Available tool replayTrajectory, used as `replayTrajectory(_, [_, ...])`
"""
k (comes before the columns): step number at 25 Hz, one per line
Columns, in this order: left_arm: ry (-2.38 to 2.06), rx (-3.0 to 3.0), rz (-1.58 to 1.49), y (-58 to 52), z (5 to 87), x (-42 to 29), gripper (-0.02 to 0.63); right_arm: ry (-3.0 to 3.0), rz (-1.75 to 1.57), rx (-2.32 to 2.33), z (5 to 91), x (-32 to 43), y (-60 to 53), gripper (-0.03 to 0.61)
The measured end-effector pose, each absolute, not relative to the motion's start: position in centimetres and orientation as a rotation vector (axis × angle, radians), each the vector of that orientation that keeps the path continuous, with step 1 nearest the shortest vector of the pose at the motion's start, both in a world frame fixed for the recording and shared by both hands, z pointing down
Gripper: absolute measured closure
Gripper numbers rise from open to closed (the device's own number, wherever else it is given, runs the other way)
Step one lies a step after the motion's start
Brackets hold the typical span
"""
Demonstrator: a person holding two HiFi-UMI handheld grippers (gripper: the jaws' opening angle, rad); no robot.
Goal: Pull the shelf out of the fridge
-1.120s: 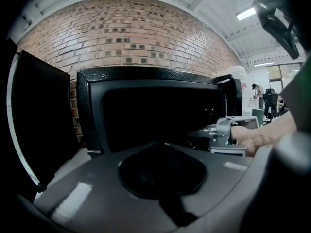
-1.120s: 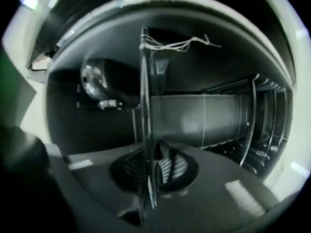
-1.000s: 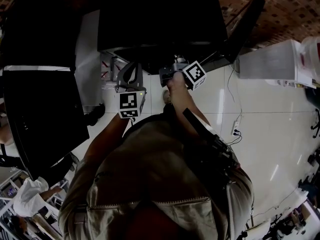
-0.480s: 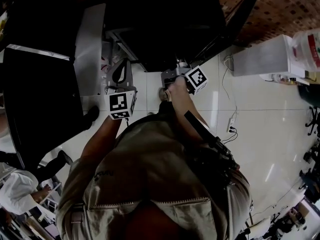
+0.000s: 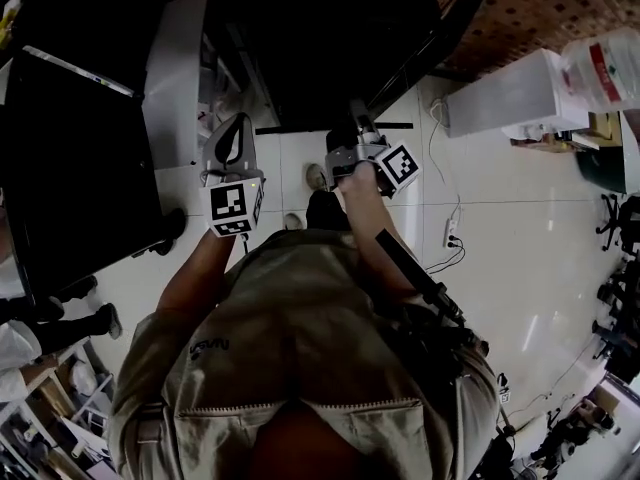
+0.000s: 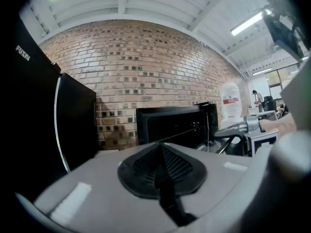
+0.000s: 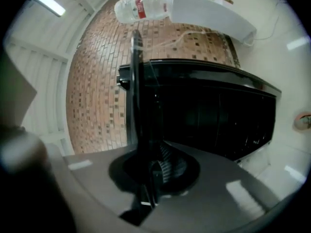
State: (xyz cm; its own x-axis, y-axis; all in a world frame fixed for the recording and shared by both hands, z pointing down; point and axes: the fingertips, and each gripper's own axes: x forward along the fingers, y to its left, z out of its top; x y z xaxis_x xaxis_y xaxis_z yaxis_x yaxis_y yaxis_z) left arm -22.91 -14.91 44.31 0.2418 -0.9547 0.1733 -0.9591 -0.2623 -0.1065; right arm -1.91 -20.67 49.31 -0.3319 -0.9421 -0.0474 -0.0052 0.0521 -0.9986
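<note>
Brick wall (image 5: 560,8) and pale tiled floor (image 5: 520,228) surround the tall black fridge (image 5: 330,38) at upper centre. My left tongs (image 5: 233,136) are fully closed and empty. My right tongs (image 5: 356,133) clamp the thin dark flat shelf (image 5: 440,38), which slants toward the upper right.

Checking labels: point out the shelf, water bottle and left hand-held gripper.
shelf (image 7: 137,96), right gripper view, its dark edge.
water bottle (image 7: 129,9), right gripper view, its clear body.
left hand-held gripper (image 6: 160,154), left gripper view, between closed fingertips.
</note>
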Motion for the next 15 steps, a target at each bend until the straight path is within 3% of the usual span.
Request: replayTrajectory(15, [-1.963,2.423,0.217,-9.4,41.5,-23.0,0.607,1.501,-1.325,-0.888,40.4,1.0,-12.9,0.565])
